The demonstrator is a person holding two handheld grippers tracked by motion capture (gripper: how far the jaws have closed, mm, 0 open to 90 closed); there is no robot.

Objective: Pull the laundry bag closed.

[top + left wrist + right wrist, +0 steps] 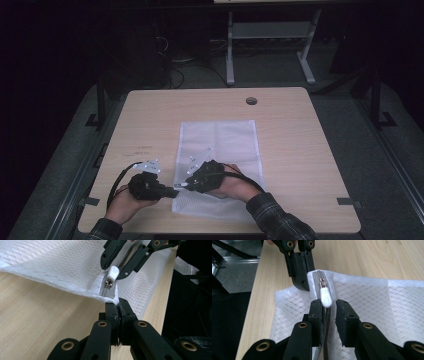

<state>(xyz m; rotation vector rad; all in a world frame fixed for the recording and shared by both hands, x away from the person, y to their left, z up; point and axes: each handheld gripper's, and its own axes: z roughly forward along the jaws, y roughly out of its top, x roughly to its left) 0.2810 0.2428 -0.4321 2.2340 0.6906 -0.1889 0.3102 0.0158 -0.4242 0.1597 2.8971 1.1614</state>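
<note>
A white mesh bag (220,142) lies flat on the wooden table (295,135). Its near left corner is lifted and pinched by my left gripper (118,304), which is shut on the fabric beside the end of the grey zipper (108,291). The zipper's white pull tab (325,298) hangs from a metal slider. My right gripper (329,308) stands open with one jaw on each side of the tab's tip. In the high view both grippers meet at the bag's front left corner, left gripper (172,190) and right gripper (187,184) almost touching.
A round cable hole (251,101) sits near the table's far edge. Past the table a white desk frame (231,55) stands on the dark floor. The person's sleeves and hands come in at the near edge, which lies close below the grippers.
</note>
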